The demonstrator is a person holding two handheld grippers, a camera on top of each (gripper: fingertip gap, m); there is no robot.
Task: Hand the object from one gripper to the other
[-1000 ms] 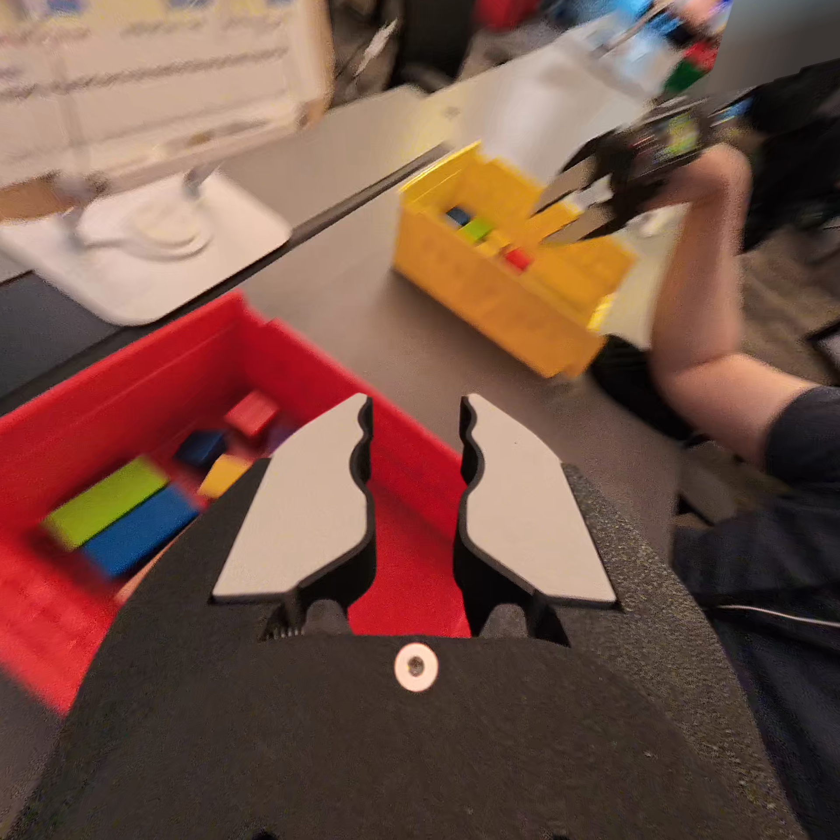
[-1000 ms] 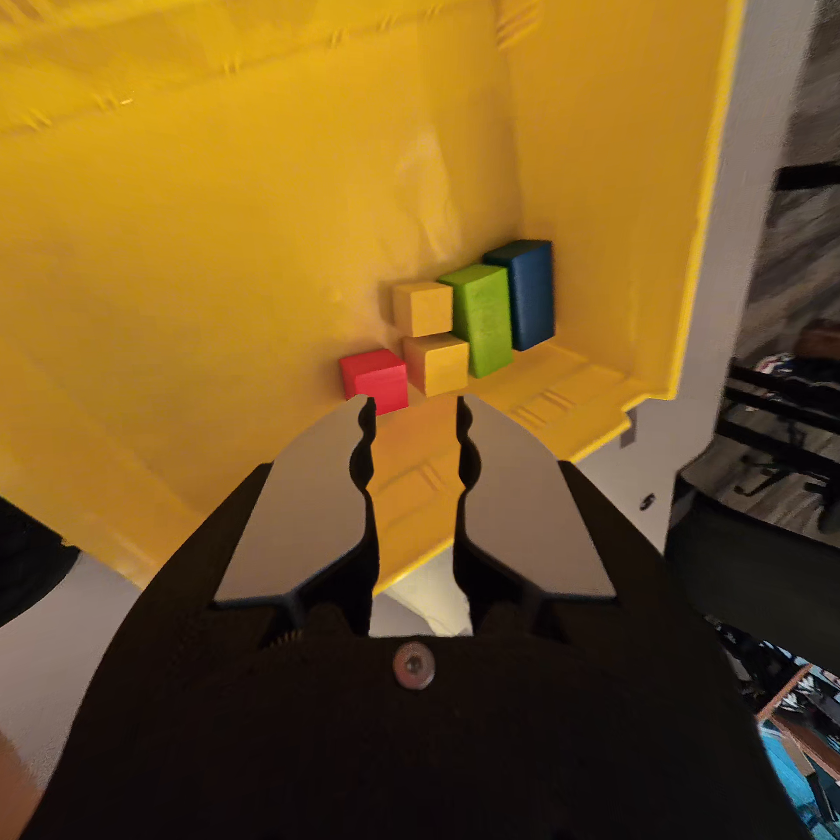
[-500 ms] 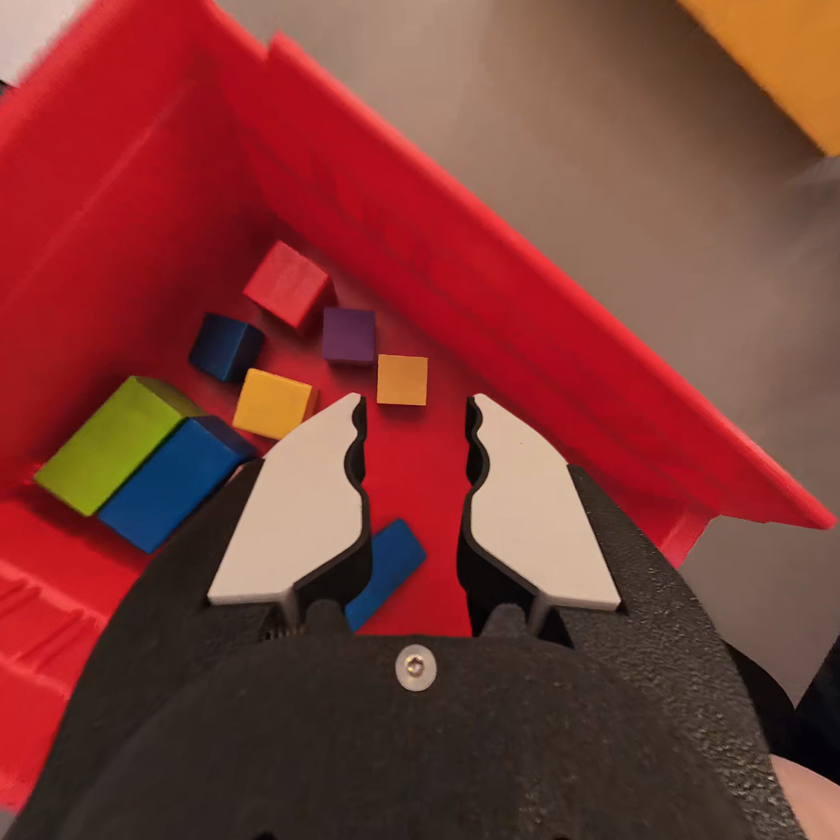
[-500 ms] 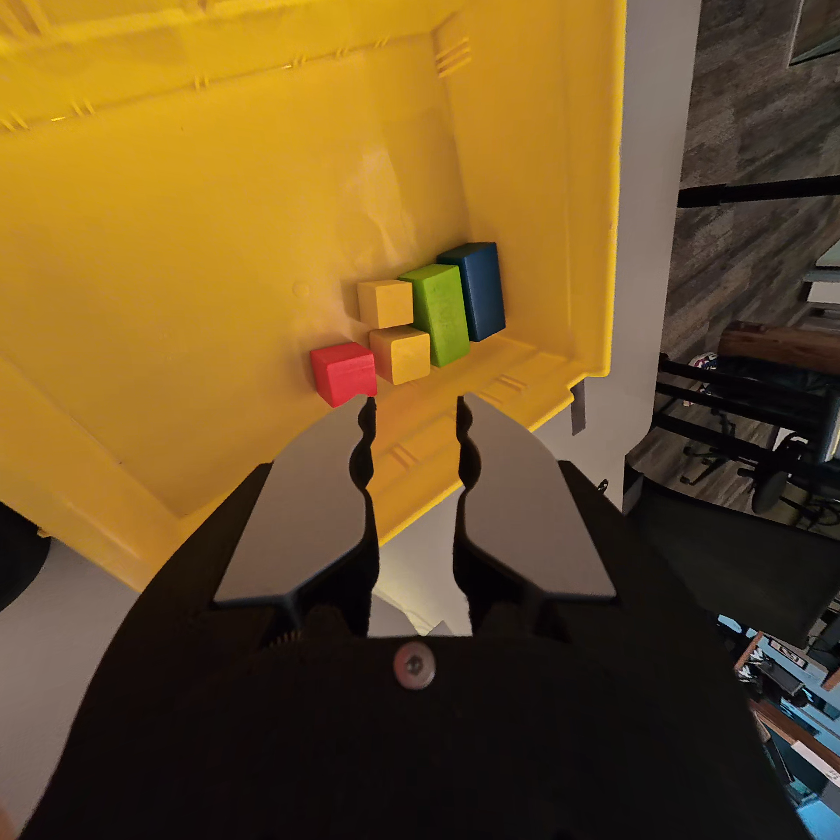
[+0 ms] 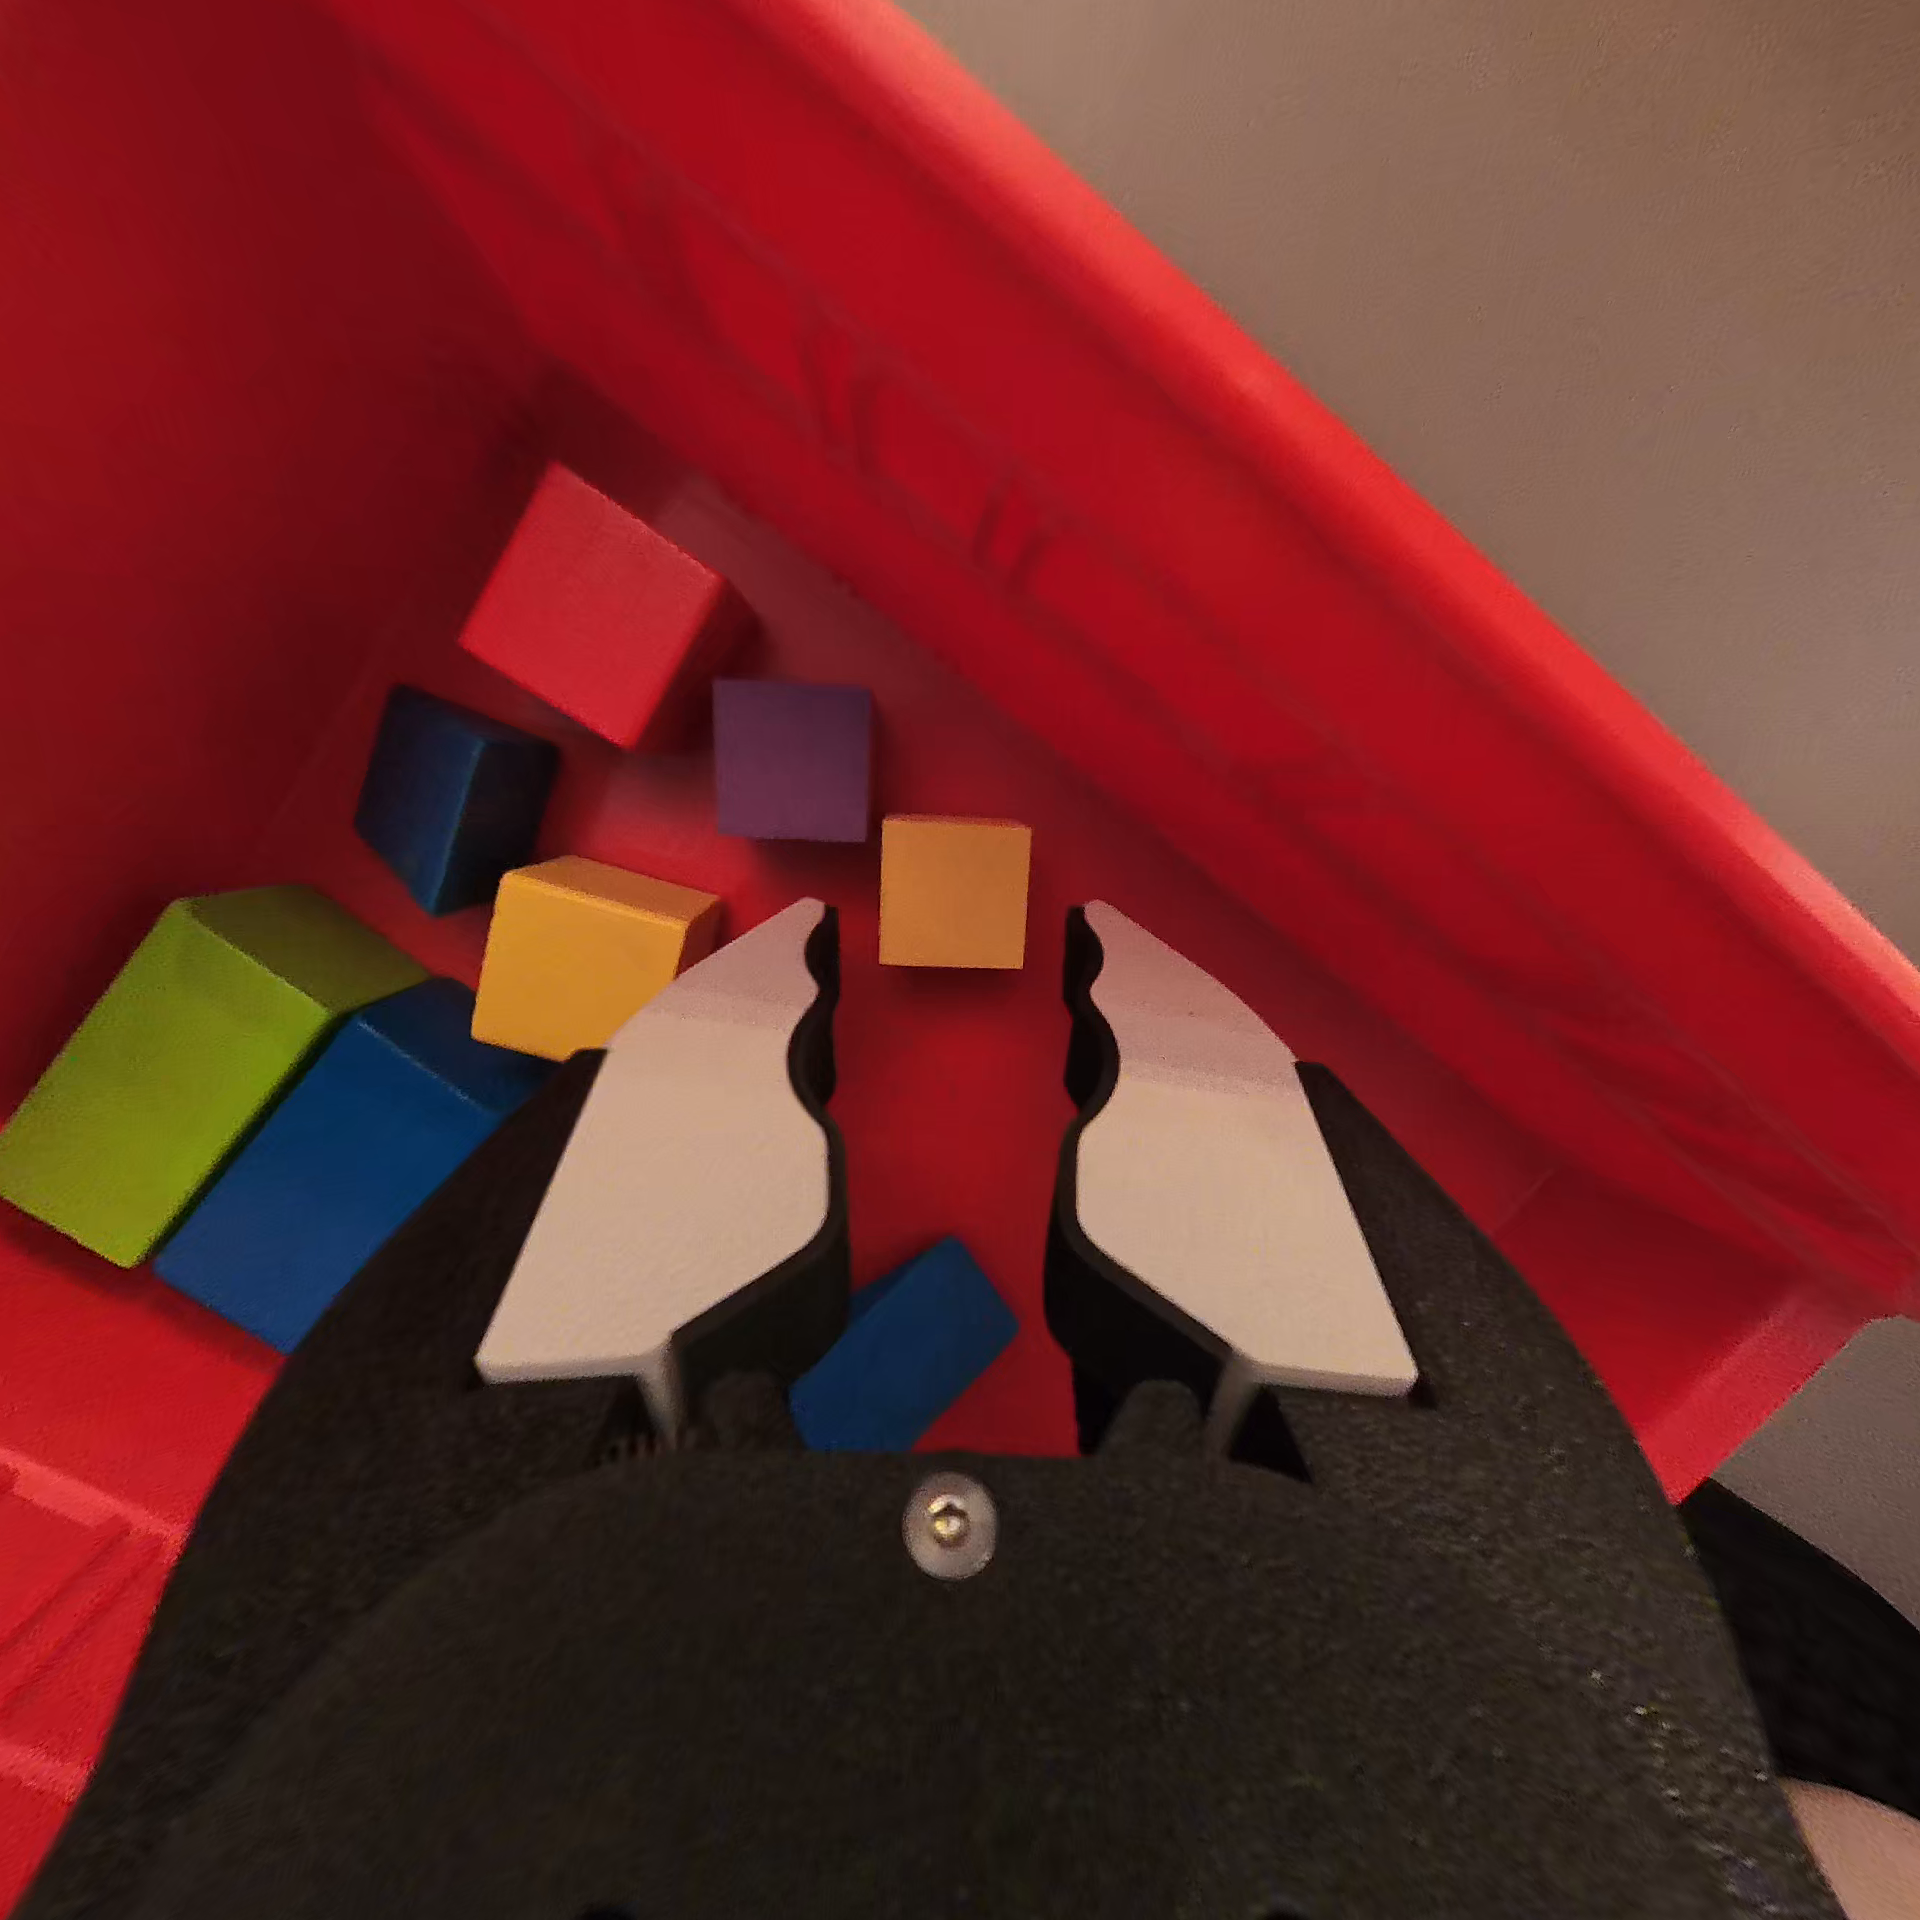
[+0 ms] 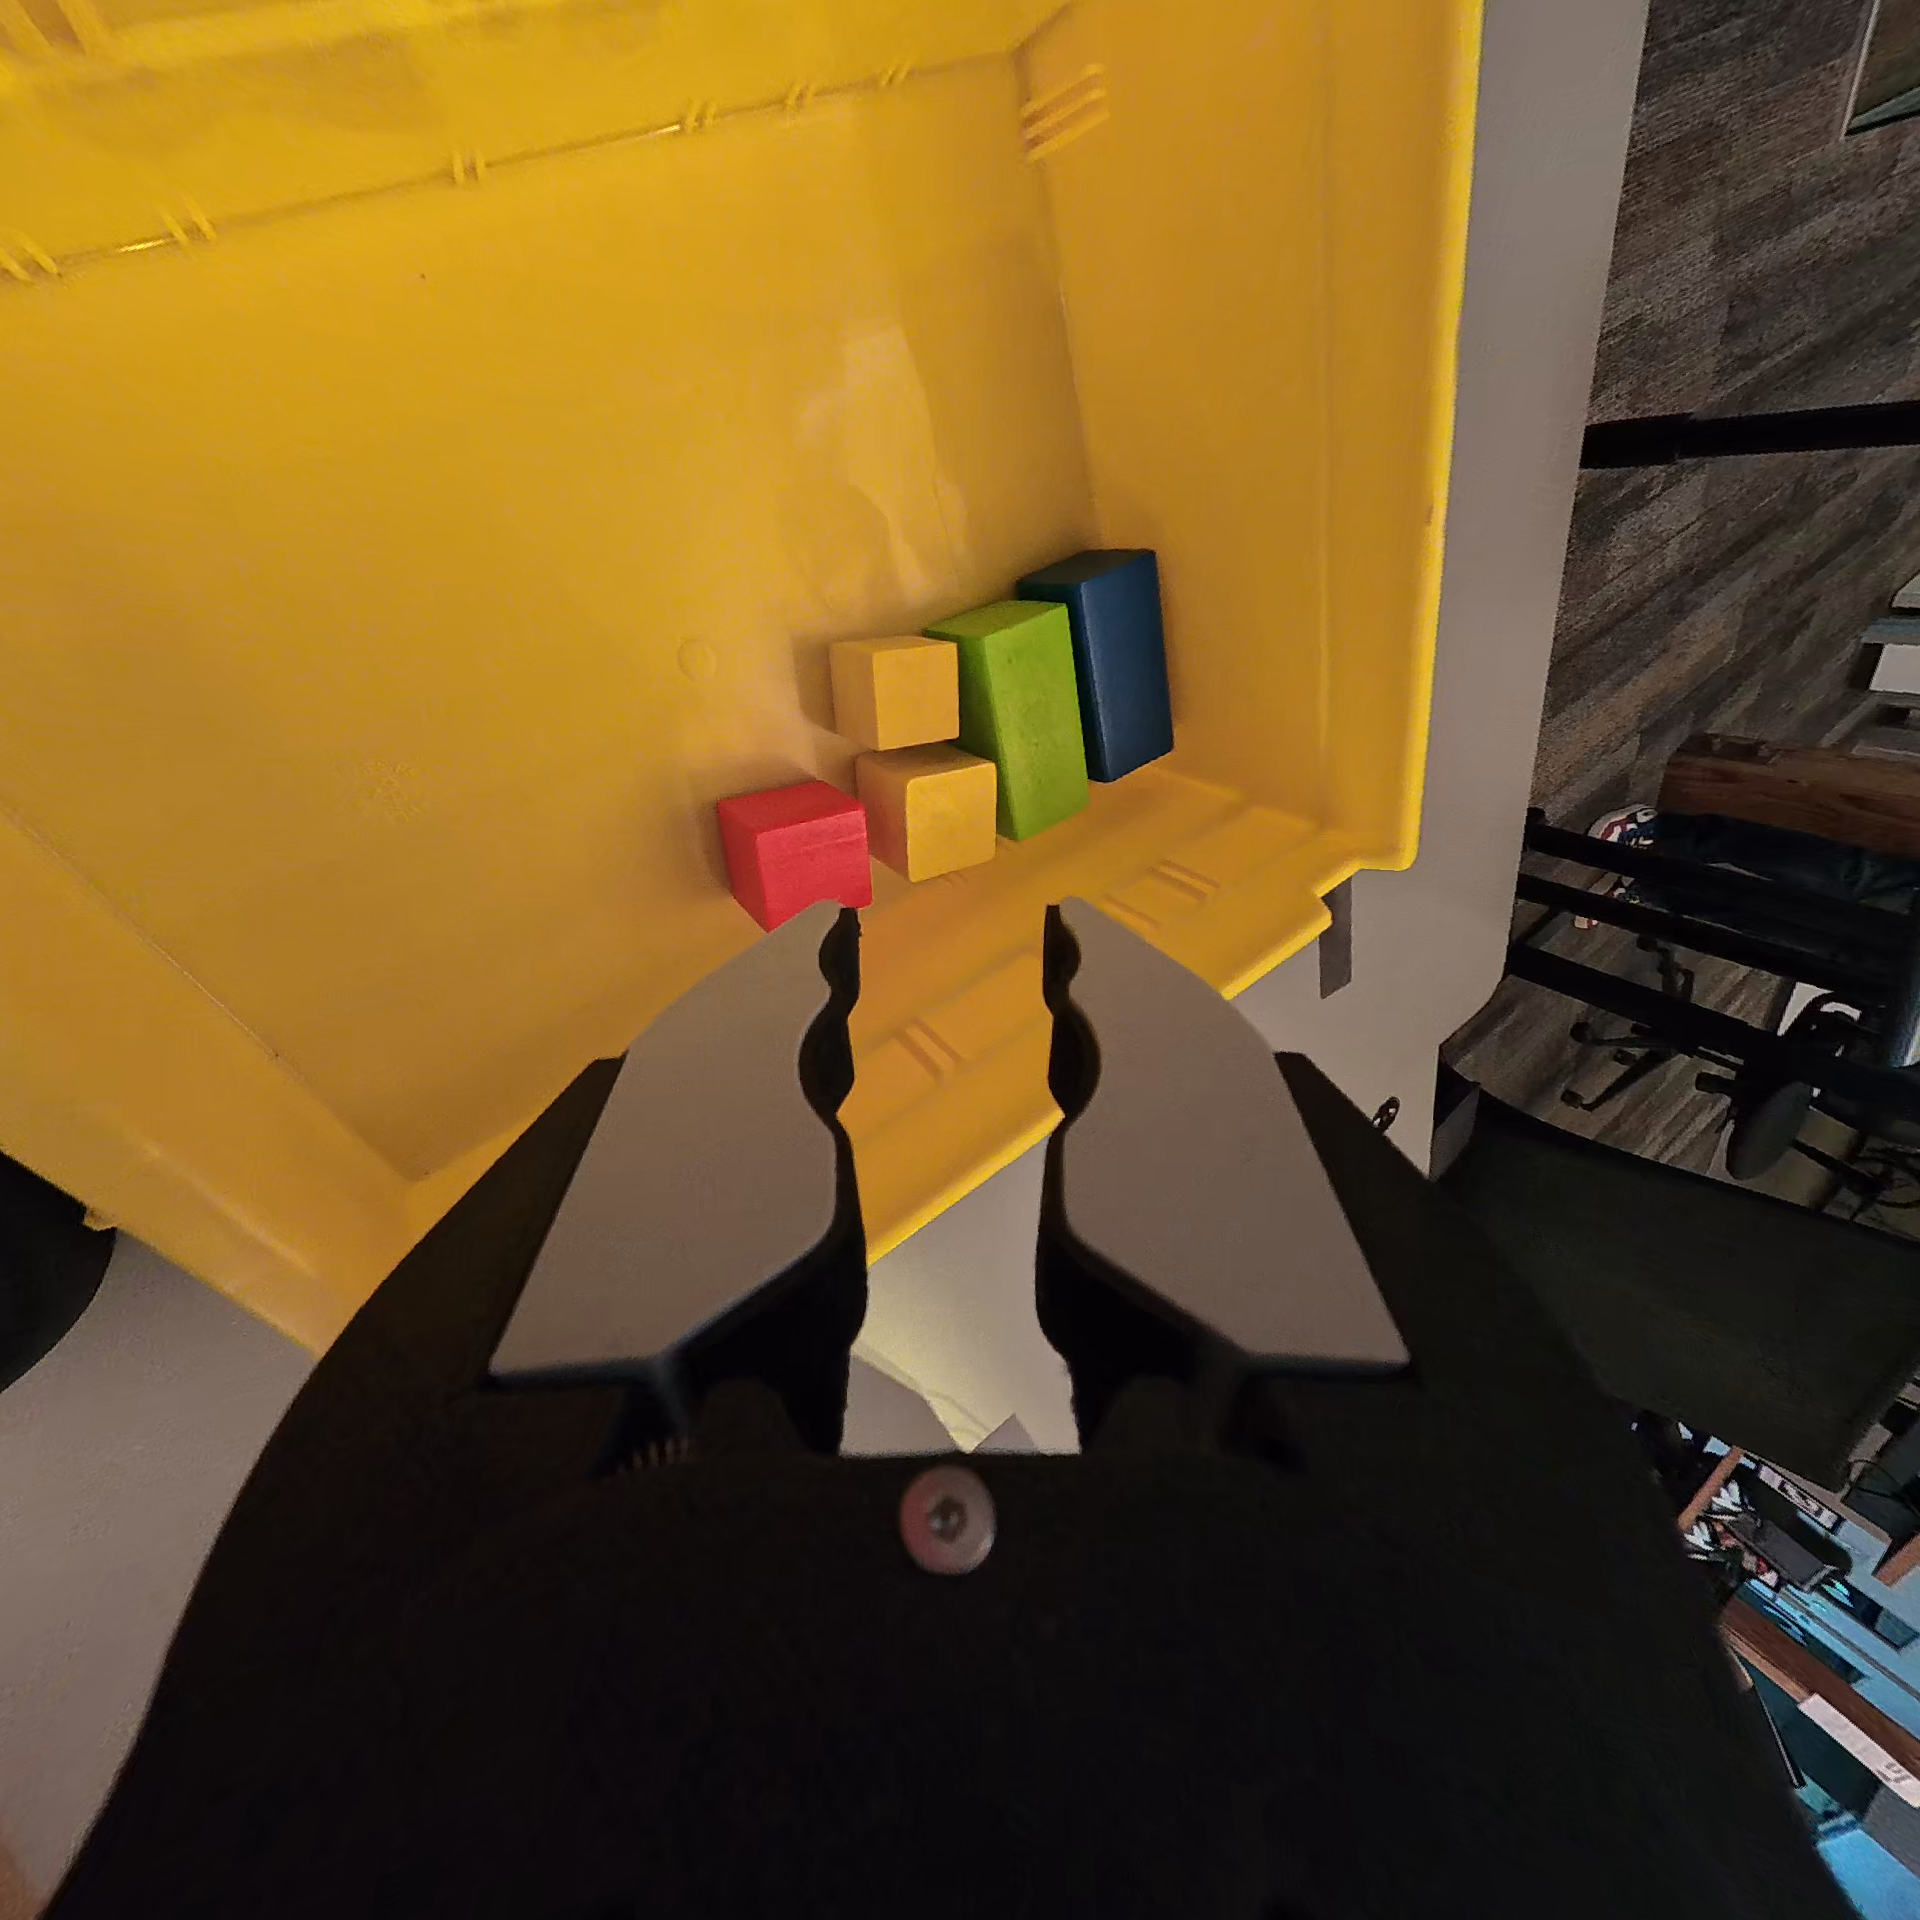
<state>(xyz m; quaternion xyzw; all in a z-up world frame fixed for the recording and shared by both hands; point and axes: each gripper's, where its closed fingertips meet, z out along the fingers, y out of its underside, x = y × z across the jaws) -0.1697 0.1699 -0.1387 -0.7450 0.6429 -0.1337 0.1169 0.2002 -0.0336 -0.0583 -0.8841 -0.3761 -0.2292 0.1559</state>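
Orange wooden cube (image 5: 954, 891) in red plastic bin (image 5: 1195, 540): left hand-held gripper (image 5: 948, 940) w/ jaws apart, empty, should straddle it squarely before closing.

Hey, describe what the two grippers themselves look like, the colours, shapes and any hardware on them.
Both look alike. The left gripper has a black, grainy-textured plastic body, two flat light-grey fingers tapering to points with wavy black inner edges, and one silver screw centred below them. The right gripper has the same black body, grey fingers appearing darker in shadow, and a matching screw. No cables or sleeves show.
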